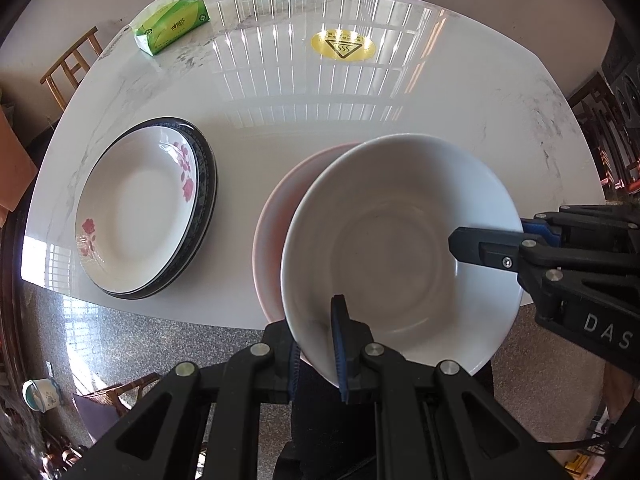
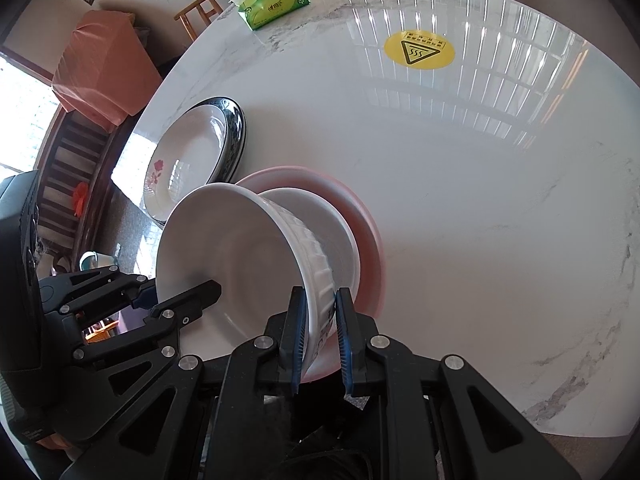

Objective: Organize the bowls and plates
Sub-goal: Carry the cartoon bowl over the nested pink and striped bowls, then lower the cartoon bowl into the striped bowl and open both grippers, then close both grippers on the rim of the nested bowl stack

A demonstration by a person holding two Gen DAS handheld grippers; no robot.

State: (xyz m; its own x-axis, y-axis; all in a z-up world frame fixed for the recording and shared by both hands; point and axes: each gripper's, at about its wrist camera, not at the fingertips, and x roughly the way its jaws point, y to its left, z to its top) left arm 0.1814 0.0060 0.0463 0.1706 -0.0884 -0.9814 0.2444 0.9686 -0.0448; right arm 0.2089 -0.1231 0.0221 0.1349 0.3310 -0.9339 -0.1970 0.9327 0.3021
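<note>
A white bowl is held tilted above a pink plate on the marble table. My left gripper is shut on the bowl's near rim. My right gripper is shut on the bowl's opposite rim; it shows from the side in the left wrist view. In the right wrist view the white bowl sits over another white bowl nested in the pink plate, and my left gripper shows at the lower left. A stack of plates, floral plate on top, lies to the left.
A green tissue pack lies at the table's far left. A yellow warning sticker marks the far middle of the table. Wooden chairs stand around the table. The plate stack sits near the left edge.
</note>
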